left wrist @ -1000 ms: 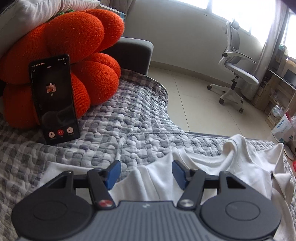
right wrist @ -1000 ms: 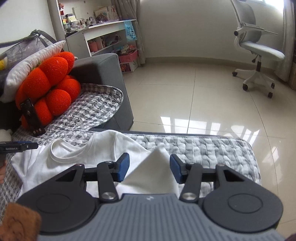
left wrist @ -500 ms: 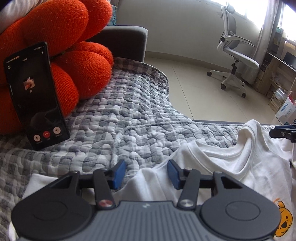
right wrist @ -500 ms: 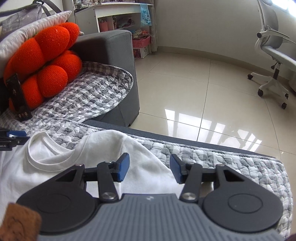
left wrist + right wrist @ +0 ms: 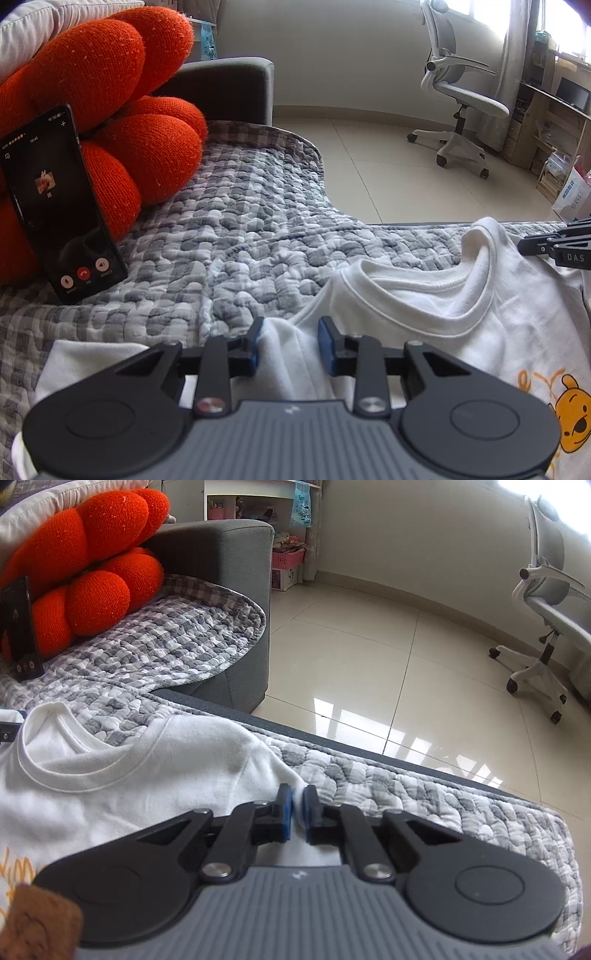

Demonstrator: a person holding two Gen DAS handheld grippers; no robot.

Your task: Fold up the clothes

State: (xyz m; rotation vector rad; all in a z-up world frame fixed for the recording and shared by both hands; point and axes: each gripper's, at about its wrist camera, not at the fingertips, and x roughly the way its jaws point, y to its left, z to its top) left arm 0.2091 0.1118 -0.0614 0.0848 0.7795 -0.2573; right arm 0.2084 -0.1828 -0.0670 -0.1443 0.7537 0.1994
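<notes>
White T-shirt (image 5: 461,332) lies face-up on quilted sofa cover (image 5: 240,251), collar toward 12 o'clock. Step, I judge: gripping both shoulders to start the fold. Right tool (image 5: 298,814), spread a sec ago, now pinches shoulder edge. Left tool (image 5: 290,345) closing w/ cloth between, narrower than before. Next: lift together.

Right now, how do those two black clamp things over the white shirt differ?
The right gripper has its blue pads pinched shut on the shirt's shoulder edge; the left gripper has a gap between its pads, with a ridge of shirt between them, and its jaws are closing. The right one works by the quilt's floor-side edge; the left one sits on the side nearer the orange cushion. Both look alike and flank the collar.
</notes>
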